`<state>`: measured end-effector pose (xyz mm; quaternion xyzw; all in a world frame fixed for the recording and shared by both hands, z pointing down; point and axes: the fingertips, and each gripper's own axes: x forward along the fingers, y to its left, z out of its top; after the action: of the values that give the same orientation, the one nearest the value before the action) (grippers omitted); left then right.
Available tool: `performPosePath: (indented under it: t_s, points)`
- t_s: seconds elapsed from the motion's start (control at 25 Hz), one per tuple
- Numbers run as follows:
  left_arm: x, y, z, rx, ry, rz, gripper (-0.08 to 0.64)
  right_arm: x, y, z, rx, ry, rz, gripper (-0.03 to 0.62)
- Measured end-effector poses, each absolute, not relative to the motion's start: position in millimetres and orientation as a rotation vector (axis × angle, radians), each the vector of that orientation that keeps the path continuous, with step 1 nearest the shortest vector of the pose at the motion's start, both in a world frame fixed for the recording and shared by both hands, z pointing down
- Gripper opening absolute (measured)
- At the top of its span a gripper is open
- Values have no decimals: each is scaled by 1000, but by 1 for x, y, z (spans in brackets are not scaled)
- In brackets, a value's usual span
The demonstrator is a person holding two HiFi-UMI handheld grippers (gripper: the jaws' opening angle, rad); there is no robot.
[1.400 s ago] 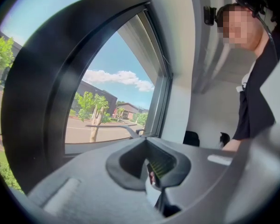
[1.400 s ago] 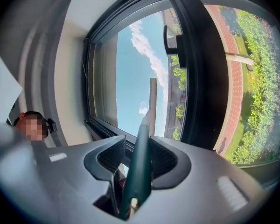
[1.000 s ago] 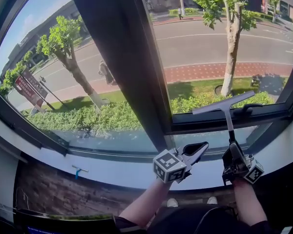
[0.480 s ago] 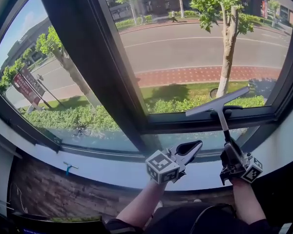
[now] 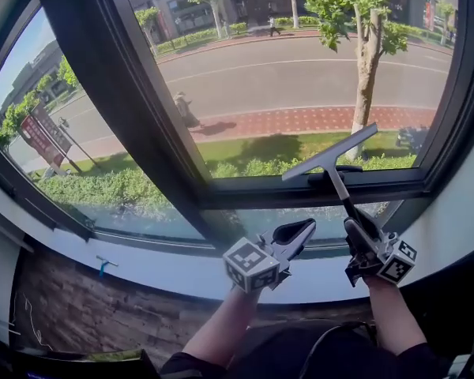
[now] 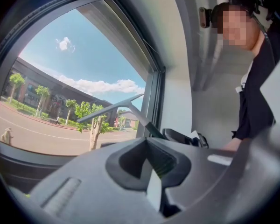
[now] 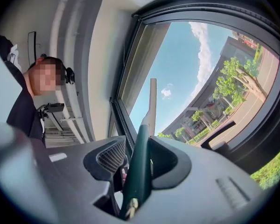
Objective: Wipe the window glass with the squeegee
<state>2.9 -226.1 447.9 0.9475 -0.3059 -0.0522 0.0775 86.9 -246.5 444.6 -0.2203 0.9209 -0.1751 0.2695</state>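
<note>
Compared with a second ago, the grey-bladed squeegee with a dark green handle (image 5: 332,166) sits further left and a little higher in the head view. Its blade is also tilted more steeply, with the right end up.

The right gripper (image 5: 357,231) has its fingers clamped on the lower end of the handle, which runs up between them in the right gripper view (image 7: 137,171). The blade lies across the bottom of the large window glass (image 5: 300,69), just above the dark lower window frame (image 5: 316,192). Whether the blade touches the pane cannot be told.

The left gripper (image 5: 300,231) hovers just left of the right one, over the white sill (image 5: 158,263). Its fingers are together with nothing between them (image 6: 151,171). From the left gripper view the squeegee (image 6: 116,108) shows against the sky.
</note>
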Motion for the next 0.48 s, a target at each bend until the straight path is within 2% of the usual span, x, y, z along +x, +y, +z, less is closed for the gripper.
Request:
performPosePath:
  t_s: [0.48]
  points:
    - [43, -224, 438, 2834, -909, -134, 2, 119, -244, 435, -680, 2568, -398, 166]
